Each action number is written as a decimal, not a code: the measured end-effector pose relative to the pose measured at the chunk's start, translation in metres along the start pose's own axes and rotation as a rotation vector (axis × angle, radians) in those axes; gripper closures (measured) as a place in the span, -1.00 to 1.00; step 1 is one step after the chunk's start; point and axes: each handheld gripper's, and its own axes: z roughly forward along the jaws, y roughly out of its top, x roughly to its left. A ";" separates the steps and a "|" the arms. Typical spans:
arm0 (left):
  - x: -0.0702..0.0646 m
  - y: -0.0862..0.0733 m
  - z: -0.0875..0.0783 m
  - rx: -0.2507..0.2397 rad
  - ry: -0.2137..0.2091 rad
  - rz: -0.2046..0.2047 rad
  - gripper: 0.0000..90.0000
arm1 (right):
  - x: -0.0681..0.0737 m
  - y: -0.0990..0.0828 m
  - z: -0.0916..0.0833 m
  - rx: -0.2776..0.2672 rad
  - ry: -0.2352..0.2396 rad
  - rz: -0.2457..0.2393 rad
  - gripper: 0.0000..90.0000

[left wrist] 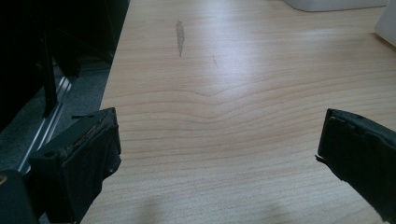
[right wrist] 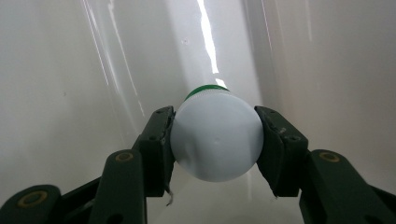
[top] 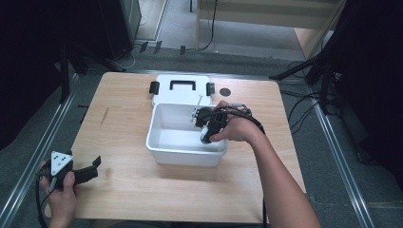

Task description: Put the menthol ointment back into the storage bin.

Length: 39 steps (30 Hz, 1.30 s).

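Observation:
A white plastic bin (top: 164, 143) stands in the middle of the wooden table (top: 123, 180). My right gripper (top: 207, 133) reaches down into the bin from its right side. In the right gripper view its jaws press on both sides of a white-capped bottle (right wrist: 215, 140) with a green band under the cap, above the bin's glossy white floor (right wrist: 70, 93). My left gripper (top: 90, 168) rests at the table's front left corner, held in a hand. Its jaws stand wide apart in the left gripper view, with bare wood (left wrist: 219, 130) between them.
The bin's white lid (top: 183, 92), with a black handle and black latches, lies flat behind the bin. A small dark disc (top: 225, 91) sits on the table right of the lid. Metal rails and cables run along the floor on both sides.

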 end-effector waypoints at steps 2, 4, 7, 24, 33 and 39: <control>0.000 0.000 0.000 0.001 0.000 -0.001 -1.00 | 0.000 0.000 0.002 0.005 -0.001 0.001 0.15; 0.000 0.000 0.000 -0.001 0.000 -0.002 -1.00 | 0.000 0.000 0.004 0.011 0.000 0.000 0.15; 0.000 0.000 0.000 -0.001 -0.003 -0.003 -1.00 | 0.001 0.000 0.009 0.035 -0.001 -0.007 0.15; 0.000 0.000 0.000 0.000 -0.004 -0.001 -1.00 | 0.002 0.003 0.019 0.118 -0.052 -0.020 0.14; -0.001 0.000 0.000 0.000 -0.001 0.004 -1.00 | 0.005 0.004 0.021 0.157 -0.086 -0.051 0.12; 0.000 0.000 0.000 0.000 -0.001 0.005 -1.00 | 0.005 0.003 0.020 0.155 -0.084 -0.048 0.13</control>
